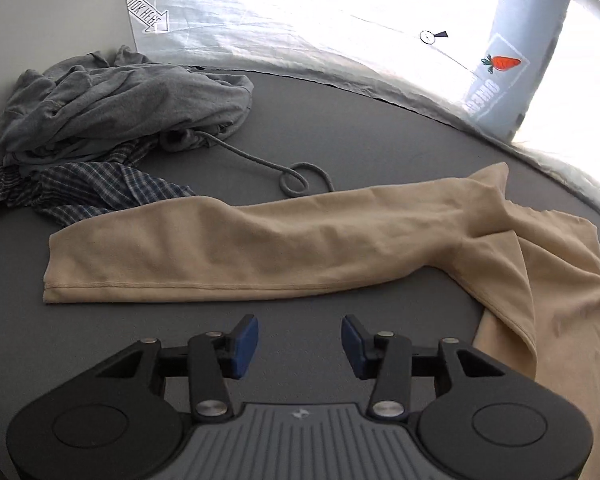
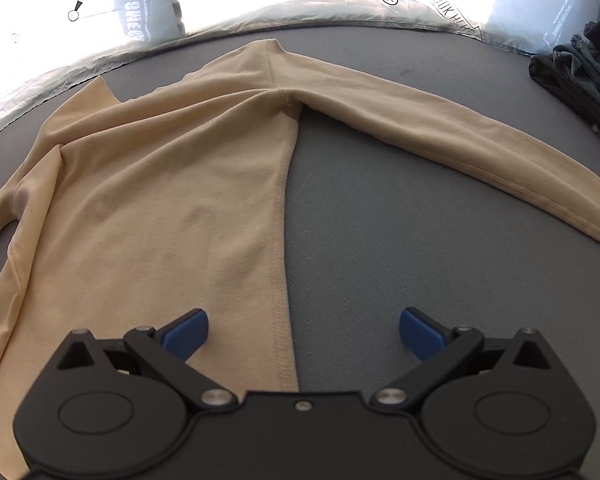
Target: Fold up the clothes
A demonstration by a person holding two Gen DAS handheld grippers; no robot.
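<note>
Beige long-sleeved shirt (image 2: 148, 184) spread flat mid-worktop (image 2: 380, 240), sleeves outstretched, no fold yet made. Left hand-held gripper (image 1: 300, 344) half open, right hand-held gripper (image 2: 304, 334) wide open; both empty. Unfolded heap (image 1: 112, 120) waits at the far left corner.

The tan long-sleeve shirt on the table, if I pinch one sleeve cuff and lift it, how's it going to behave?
The tan shirt would probably hang limp: its sleeve lies flat with soft wrinkles, like thin knit. It looks light, so the body would likely drag along the grey table rather than stay put. The fabric looks matte, so the open left tongs should grip it without much slipping.
</note>
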